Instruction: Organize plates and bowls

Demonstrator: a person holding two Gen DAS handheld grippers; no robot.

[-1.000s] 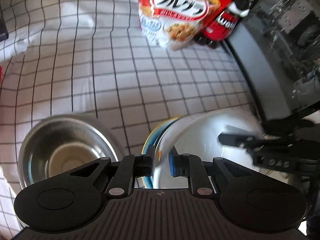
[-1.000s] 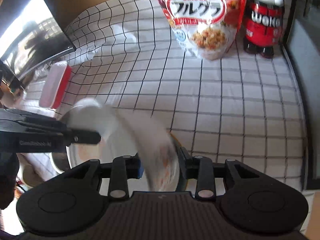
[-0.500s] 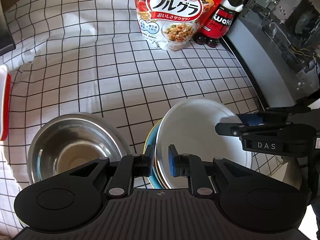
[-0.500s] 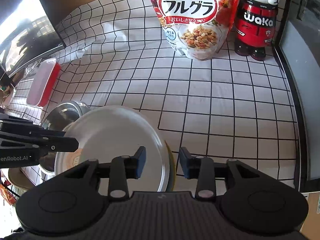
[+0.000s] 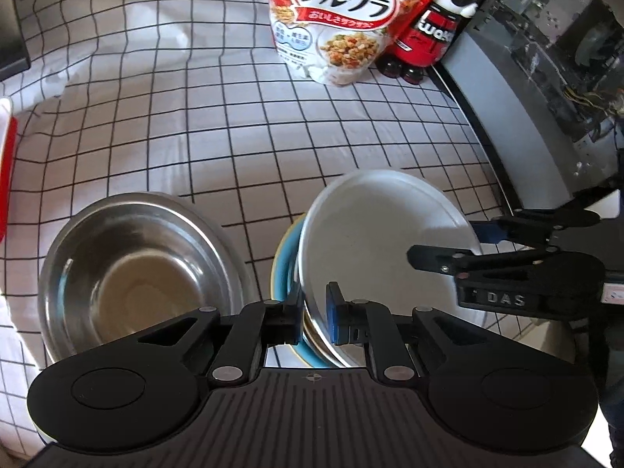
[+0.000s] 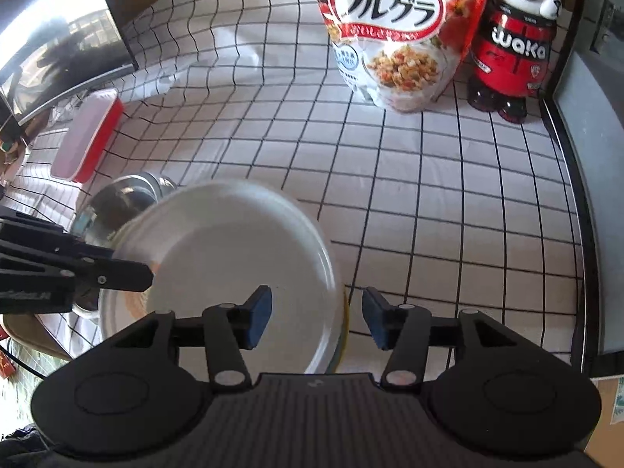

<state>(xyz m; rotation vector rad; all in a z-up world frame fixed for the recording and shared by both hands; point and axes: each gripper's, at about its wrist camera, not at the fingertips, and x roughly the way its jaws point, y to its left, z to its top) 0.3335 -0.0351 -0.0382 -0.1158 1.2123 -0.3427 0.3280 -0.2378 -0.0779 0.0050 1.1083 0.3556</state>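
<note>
A stack of plates, white plate (image 5: 374,241) on top with a blue-and-yellow plate (image 5: 282,269) beneath, sits near the table's front edge. My left gripper (image 5: 314,318) is shut on the near left rim of the stack. My right gripper (image 6: 316,318) is open, its jaws astride the stack's right rim (image 6: 331,284) without pinching it. It also shows in the left wrist view (image 5: 460,247). A steel bowl (image 5: 132,269) stands left of the stack.
A Calbee cereal bag (image 5: 335,19) and a red Waka bottle (image 6: 514,43) stand at the back. A grey computer case (image 5: 546,78) lines the right side. A red-lidded box (image 6: 87,136) lies at the left on the checked cloth (image 6: 429,195).
My right gripper has opened and let go of the stack's rim. My left gripper has stayed shut on the stack. The plates have settled level.
</note>
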